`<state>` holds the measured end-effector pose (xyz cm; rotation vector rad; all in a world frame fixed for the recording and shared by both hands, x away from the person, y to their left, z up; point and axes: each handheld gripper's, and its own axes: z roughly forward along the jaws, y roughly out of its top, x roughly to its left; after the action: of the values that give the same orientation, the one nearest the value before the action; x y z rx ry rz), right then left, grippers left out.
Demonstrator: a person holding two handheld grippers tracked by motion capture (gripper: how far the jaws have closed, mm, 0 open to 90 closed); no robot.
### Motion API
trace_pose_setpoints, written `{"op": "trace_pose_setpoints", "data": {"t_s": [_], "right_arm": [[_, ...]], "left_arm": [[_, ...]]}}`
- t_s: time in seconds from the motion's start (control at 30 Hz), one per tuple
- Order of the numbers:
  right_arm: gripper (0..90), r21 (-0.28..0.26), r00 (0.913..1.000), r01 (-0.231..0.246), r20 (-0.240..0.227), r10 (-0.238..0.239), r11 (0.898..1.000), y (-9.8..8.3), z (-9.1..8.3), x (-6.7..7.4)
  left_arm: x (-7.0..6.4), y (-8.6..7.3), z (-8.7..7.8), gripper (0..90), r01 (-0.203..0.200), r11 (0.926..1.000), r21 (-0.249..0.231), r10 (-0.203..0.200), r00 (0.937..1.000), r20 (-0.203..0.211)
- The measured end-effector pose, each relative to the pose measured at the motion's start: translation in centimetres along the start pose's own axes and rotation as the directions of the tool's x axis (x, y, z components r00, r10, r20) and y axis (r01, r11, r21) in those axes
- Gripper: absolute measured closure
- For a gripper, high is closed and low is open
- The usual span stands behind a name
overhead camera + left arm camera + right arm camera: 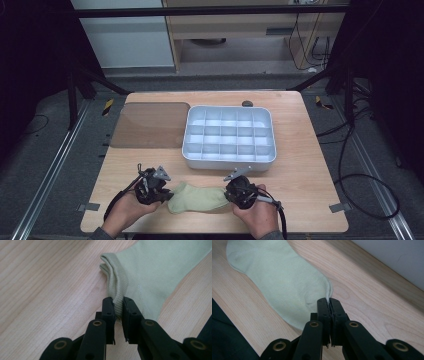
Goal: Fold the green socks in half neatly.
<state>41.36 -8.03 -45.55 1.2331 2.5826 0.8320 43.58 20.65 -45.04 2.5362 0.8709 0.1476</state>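
A white compartment tray (229, 135), divided by a grid of partitions into many small cells, is seen lying on the far middle part of the wooden bench (310, 170). A translucent brown lid (150, 125) is laid flat just beside the tray's left wall. A small dark object (247, 103), too small to be identified, is seen just behind the tray's far rim.

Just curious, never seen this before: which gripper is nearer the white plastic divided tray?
Right. The right gripper sits just below the white plastic divided tray's front rim; the left gripper is further off to the tray's left. Both grip the pale green sock.
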Motion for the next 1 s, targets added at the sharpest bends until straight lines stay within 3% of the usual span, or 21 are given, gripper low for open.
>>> {"op": "trace_pose_setpoints", "data": {"t_s": [0.6, 1.0], "right_arm": [[88.2, 0.002, 0.9999, 0.006, -0.011, -0.006, 1.000, 0.6, 0.6, 0.8], [88.2, -0.014, 0.9999, 0.004, -0.016, -0.005, 1.000, 0.9, 1.2, 1.4]], "left_arm": [[-0.3, 1.2, -1.5, 80.3, -0.019, 0.9998, 0.005, 0.019, 0.9998, 0.003], [-0.9, 1.7, -2.8, 80.1, -0.015, 0.9999, 0.003, 0.015, 0.9989, 0.044]]}}
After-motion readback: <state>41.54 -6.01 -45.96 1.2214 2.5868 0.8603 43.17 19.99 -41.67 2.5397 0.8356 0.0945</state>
